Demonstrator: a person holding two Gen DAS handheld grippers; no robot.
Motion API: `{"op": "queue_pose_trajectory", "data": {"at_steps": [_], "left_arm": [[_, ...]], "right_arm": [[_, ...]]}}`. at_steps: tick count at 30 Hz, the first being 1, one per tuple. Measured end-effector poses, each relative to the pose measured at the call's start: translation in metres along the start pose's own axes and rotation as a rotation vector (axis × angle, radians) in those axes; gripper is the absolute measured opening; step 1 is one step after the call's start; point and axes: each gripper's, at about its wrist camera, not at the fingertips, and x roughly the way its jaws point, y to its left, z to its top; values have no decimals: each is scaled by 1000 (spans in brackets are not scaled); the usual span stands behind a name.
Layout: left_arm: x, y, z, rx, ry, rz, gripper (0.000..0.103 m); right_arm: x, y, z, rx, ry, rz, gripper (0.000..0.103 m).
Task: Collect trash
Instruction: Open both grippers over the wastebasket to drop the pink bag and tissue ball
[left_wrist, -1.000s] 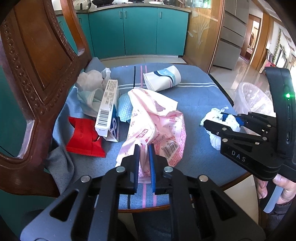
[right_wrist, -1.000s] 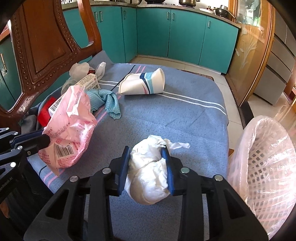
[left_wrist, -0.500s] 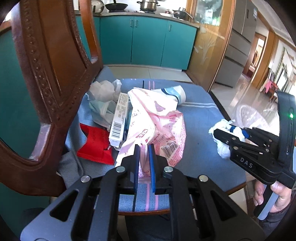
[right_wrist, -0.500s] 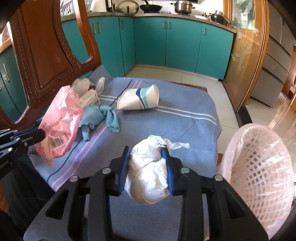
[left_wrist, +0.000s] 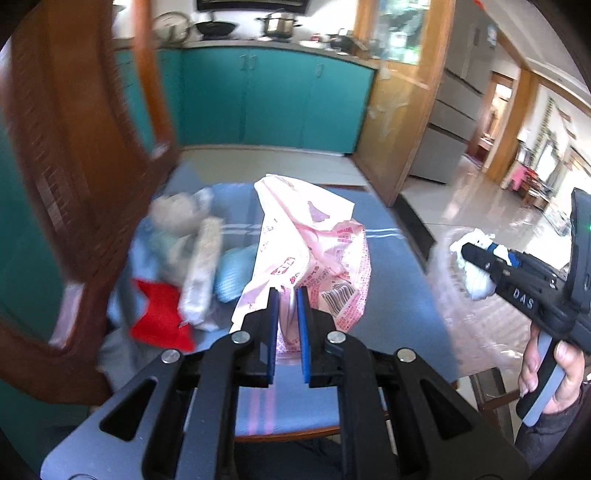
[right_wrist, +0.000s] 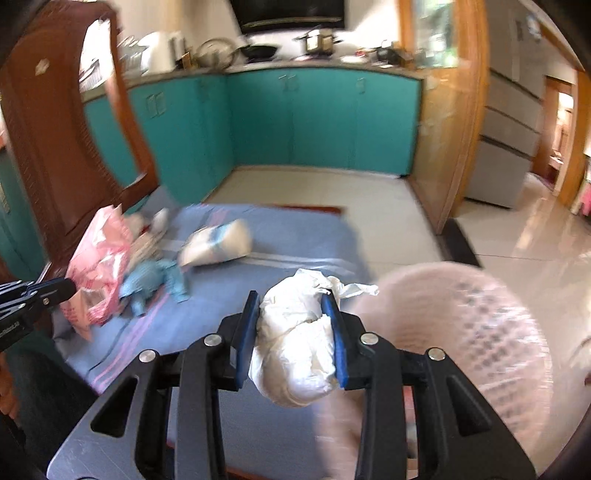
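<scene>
My left gripper (left_wrist: 287, 293) is shut on the lower edge of a pink printed plastic bag (left_wrist: 314, 236), which hangs lifted over the table's blue cloth (left_wrist: 391, 295). My right gripper (right_wrist: 291, 301) is shut on a crumpled white paper wad (right_wrist: 295, 343). It holds the wad above the table's right edge, next to a white mesh waste basket with a plastic liner (right_wrist: 461, 332). In the left wrist view the wad (left_wrist: 478, 280) shows at far right, with a hand (left_wrist: 565, 373) on the grip. The left fingers (right_wrist: 55, 288) show at the left edge of the right wrist view.
On the table's left side lie a red packet (left_wrist: 159, 317), a long white box (left_wrist: 201, 269), a blue rag (right_wrist: 155, 277) and a tipped paper cup (right_wrist: 218, 247). A carved wooden chair back (left_wrist: 74, 147) stands close on the left. Teal cabinets line the far wall.
Both grippers have risen. The pink bag has come up off the cloth. The right gripper has carried the wad rightwards, so the basket now sits close beside it.
</scene>
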Motion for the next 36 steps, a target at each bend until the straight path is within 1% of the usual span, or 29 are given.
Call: {"op": "queue_pose_trajectory", "data": {"at_steps": [3,4,6,7,8,11,13,15,17,19,21,22,23,24,25,26,27,28,29,33,35,36], "left_arm": [[4,-38,12,60,-9,-78,12],[6,-58,17,93,-11,-114,12],[9,-85,22,134,-10,-166,12],[14,-107,25,170,-5,-213,12],[18,-121,27,193,2,-242,12],[36,-163,27,247,44,-308,12],[51,-191,23,274,87,-359,12],[60,-210,18,296,117,-384,12],[70,-228,12,329,140,-389,12],[79,-236,9,351,154,-400,13],[81,-242,8,363,158,-399,15],[82,-243,7,363,158,-400,19],[85,-242,7,359,162,-402,27],[86,-241,8,351,163,-400,33],[85,-239,9,344,161,-398,44],[84,-235,10,336,155,-396,47],[84,-232,11,328,150,-393,47],[81,-229,9,324,148,-389,47],[81,-225,9,318,144,-378,47],[70,-199,7,290,97,-278,51],[67,-178,9,265,80,-225,58],[64,-168,11,253,73,-203,59]], "right_arm": [[-22,-47,-5,64,-26,-113,35],[-28,-62,-9,88,-26,-144,35],[-35,-91,-19,136,-14,-202,35],[-37,-101,-23,155,-6,-223,35],[-40,-116,-30,185,6,-247,35],[-46,-143,-46,250,29,-265,35],[-49,-153,-55,266,38,-277,35],[-49,-155,-61,276,46,-280,35],[-49,-158,-65,288,52,-279,35],[-46,-160,-67,296,60,-273,35],[-44,-161,-69,303,65,-266,38],[-43,-160,-69,304,66,-264,39],[-43,-160,-68,306,66,-263,40],[-42,-160,-68,307,66,-263,41],[-42,-160,-68,308,66,-265,46],[-42,-159,-67,309,64,-266,51],[-42,-159,-67,309,62,-266,53],[-42,-158,-67,308,59,-266,57],[-42,-158,-67,308,59,-269,61],[-39,-156,-66,307,66,-268,66],[-34,-153,-64,303,73,-262,67],[-31,-151,-62,300,77,-257,67]]}}
